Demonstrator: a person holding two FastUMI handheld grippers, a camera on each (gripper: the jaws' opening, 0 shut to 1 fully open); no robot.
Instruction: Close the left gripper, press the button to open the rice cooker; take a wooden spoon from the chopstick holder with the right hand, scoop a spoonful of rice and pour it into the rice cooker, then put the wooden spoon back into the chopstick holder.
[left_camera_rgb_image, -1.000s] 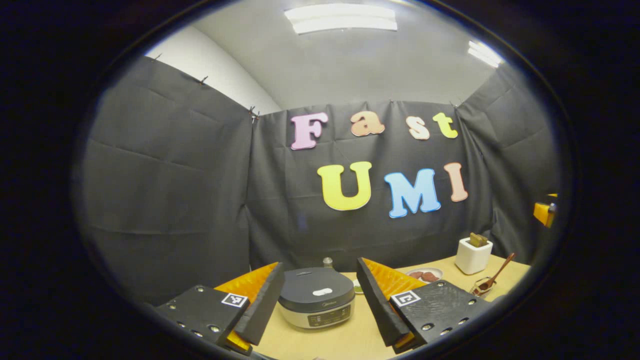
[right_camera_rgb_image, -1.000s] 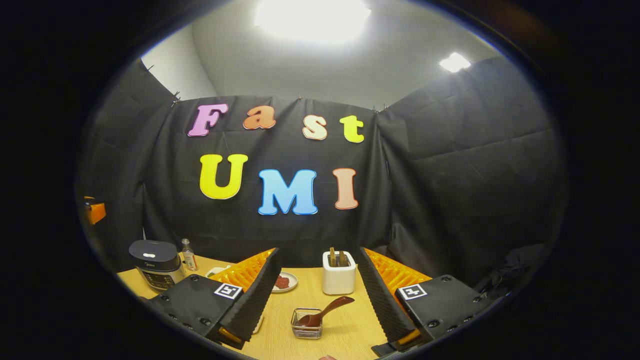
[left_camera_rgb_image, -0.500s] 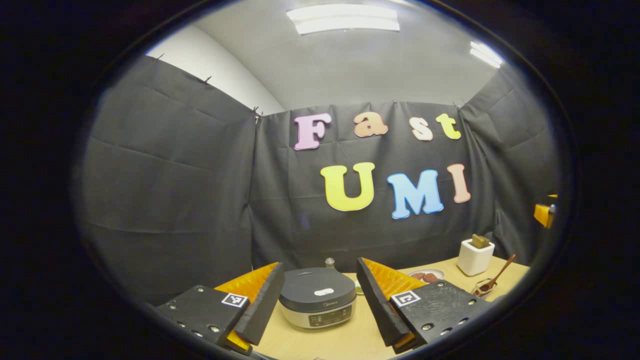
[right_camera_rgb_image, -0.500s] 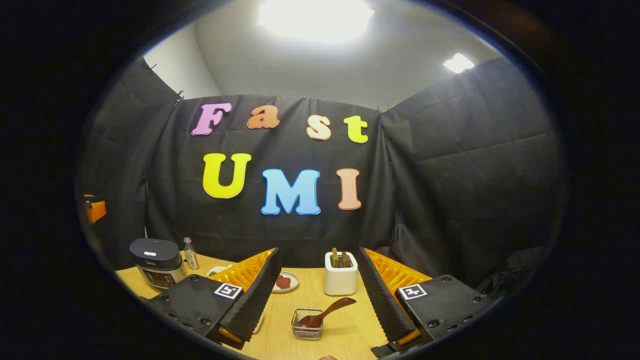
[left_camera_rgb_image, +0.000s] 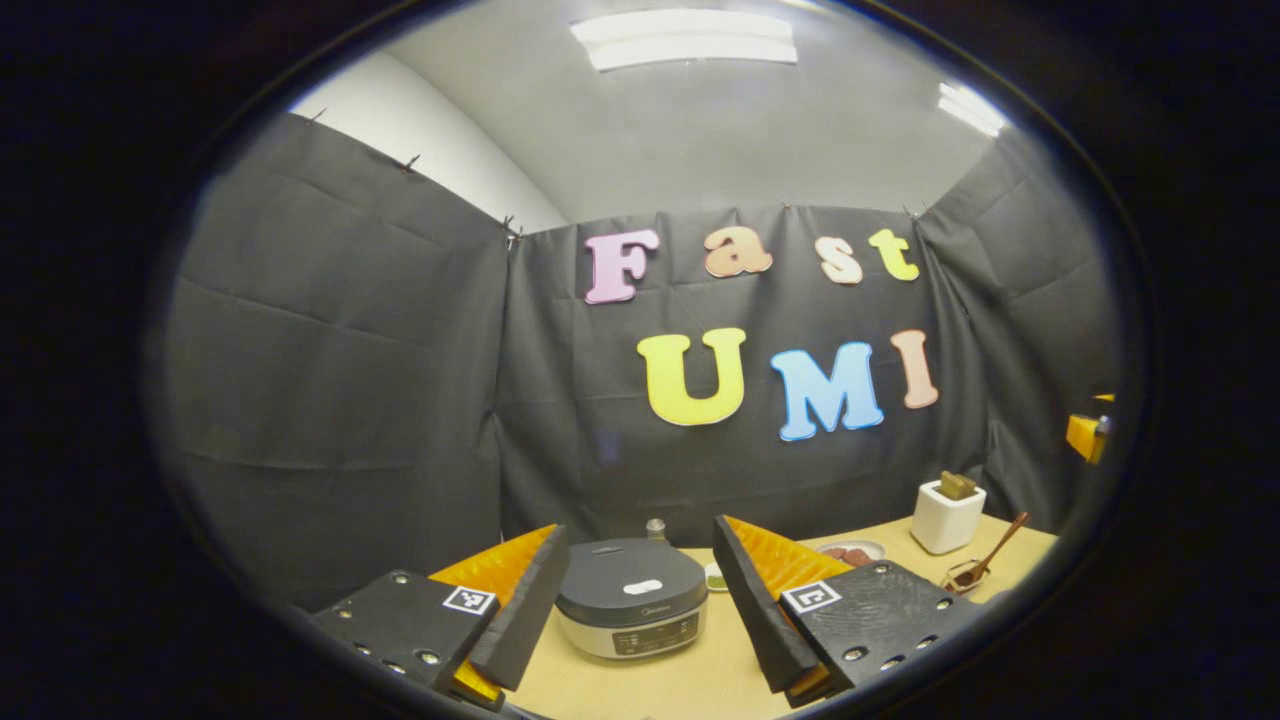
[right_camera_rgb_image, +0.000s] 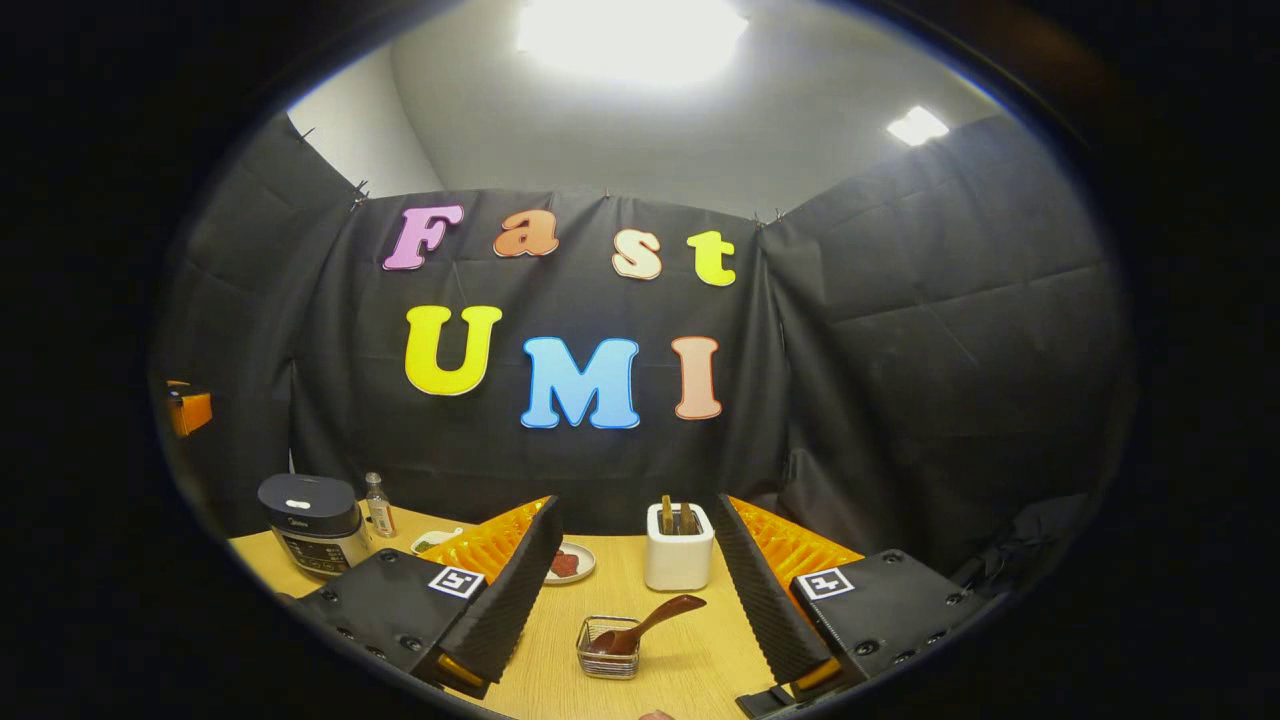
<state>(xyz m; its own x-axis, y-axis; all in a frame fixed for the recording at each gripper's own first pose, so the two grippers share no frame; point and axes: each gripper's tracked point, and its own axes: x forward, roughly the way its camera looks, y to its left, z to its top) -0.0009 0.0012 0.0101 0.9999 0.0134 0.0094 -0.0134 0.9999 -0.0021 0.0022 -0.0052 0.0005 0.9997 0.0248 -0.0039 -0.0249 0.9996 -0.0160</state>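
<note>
A matt dark-lidded rice cooker (left_camera_rgb_image: 632, 597) with a glossy metal band sits on a smooth wood-grain desk (right_camera_rgb_image: 690, 655); a wire basket (right_camera_rgb_image: 607, 647) holds a polished wooden spoon (right_camera_rgb_image: 650, 623).

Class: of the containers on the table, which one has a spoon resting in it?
The small wire basket, nearest the right tool. A brown spoon leans out of it; the white holder behind holds upright utensils.

A cloth-walled recording booth (right_camera_rgb_image: 900, 330) (ceiling lights (right_camera_rgb_image: 630, 30) overhead), kitchenware on a wooden table (right_camera_rgb_image: 690, 660).
</note>
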